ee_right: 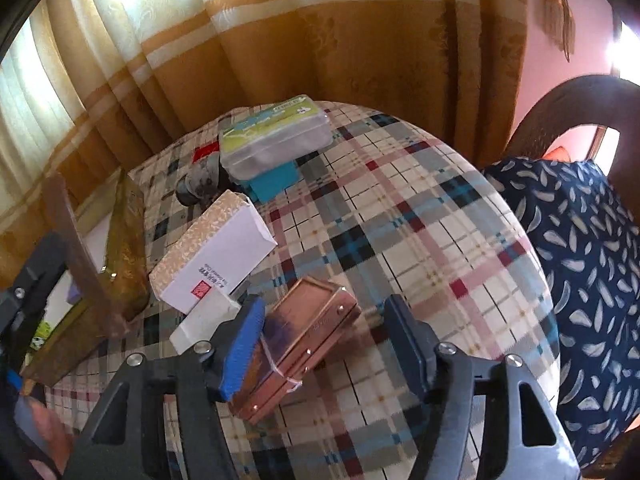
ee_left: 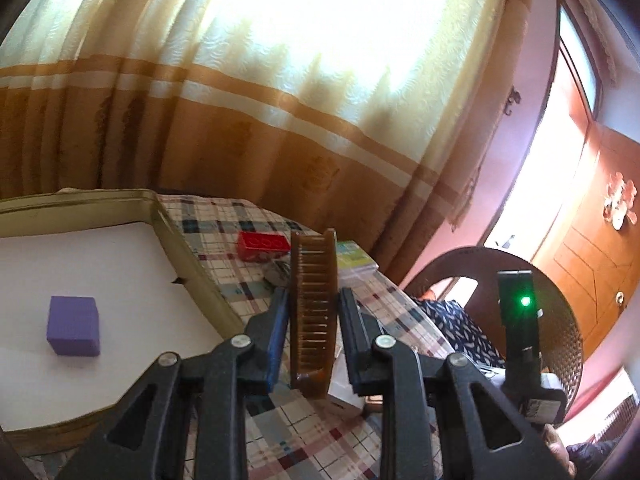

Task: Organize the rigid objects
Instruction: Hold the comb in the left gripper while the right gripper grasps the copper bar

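In the left wrist view, the nearest thing to my camera is the left gripper (ee_left: 312, 312), and its fingers (ee_left: 278, 320) are closed as far as they go on a brown comb (ee_left: 314, 304). The comb stands on its edge between them, with the teeth to the right, so I can carry it without it turning. I hold it above the checked worktop (ee_left: 280, 432), just beside the gold tray (ee_left: 192, 256). The tray has a white floor, and a purple cube (ee_left: 73, 326) already lies there. I think the comb must go there also. A red box (ee_left: 262, 245) waits behind the comb.

In the right wrist view, the right gripper (ee_right: 326, 336) hangs over a copper-coloured case (ee_right: 298, 344) that lies flat on the worktop. The blue finger (ee_right: 242, 350) is against its left side, but the other finger is apart from it, so the case is between the fingers and not yet gripped. A white box (ee_right: 218, 254) lies near, and a green-lidded box (ee_right: 276, 136) is farther behind.
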### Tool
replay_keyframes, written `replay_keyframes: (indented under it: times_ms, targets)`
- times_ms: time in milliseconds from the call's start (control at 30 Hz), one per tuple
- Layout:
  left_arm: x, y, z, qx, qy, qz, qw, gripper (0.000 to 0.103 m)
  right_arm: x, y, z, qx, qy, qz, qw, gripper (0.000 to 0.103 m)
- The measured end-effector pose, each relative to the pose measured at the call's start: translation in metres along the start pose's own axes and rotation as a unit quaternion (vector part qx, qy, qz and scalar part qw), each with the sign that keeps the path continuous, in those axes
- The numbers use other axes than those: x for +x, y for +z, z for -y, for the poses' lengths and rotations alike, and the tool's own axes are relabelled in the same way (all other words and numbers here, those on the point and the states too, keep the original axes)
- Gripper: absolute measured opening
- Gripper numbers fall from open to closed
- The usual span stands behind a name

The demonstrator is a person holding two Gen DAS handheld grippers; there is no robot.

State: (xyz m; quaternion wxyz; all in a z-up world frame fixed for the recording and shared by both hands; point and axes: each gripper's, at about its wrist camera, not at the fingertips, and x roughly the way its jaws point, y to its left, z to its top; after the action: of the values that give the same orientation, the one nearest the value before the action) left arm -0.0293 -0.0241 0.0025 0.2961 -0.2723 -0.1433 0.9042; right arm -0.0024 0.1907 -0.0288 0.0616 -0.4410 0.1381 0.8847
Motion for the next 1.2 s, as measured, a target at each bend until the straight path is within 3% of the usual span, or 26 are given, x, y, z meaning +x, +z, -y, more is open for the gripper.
replay_keyframes:
  times_ms: [200, 400, 467, 533, 700, 800, 967, 1167, 1200]
  targets:
    - [0.001, 0.0, -0.009, -0.018, 0.007, -0.005, 0.9998, 0.024, 0.003, -0.004, -0.014, -0.069, -0.029, -0.003, 0.997, 0.065]
    - [-0.001, -0.002, -0.005, -0.007, 0.01, 0.001, 0.9999, 0.024, -0.006, -0.01, -0.006, -0.078, -0.014, -0.004, 0.997, 0.058]
    - [-0.003, -0.001, -0.007, -0.012, 0.01, 0.007, 0.9998, 0.024, -0.013, -0.012, -0.004, -0.076, -0.018, 0.01, 0.997, 0.057]
    - [-0.006, 0.0, -0.01, -0.019, 0.011, 0.016, 0.9996, 0.024, -0.026, -0.012, -0.004, -0.078, -0.011, 0.034, 0.996, 0.049]
    - [-0.014, 0.003, -0.014, -0.025, 0.023, 0.04, 0.9986, 0.024, -0.055, -0.002, -0.01, -0.076, 0.017, 0.096, 0.992, 0.047]
    - [-0.019, 0.004, -0.018, -0.032, 0.035, 0.057, 0.9973, 0.024, -0.067, 0.002, -0.014, -0.073, 0.044, 0.121, 0.989, 0.018]
    - [-0.022, 0.006, -0.028, -0.054, 0.042, 0.065, 0.9955, 0.024, -0.071, 0.007, -0.029, -0.087, 0.054, 0.143, 0.984, 0.018]
    - [-0.021, 0.006, -0.029, -0.051, 0.045, 0.065, 0.9956, 0.024, -0.061, 0.003, 0.005, -0.046, 0.078, 0.099, 0.991, 0.018]
    - [-0.022, 0.006, -0.029, -0.051, 0.045, 0.065, 0.9956, 0.024, -0.059, 0.0, 0.014, -0.034, 0.077, 0.085, 0.993, 0.023]
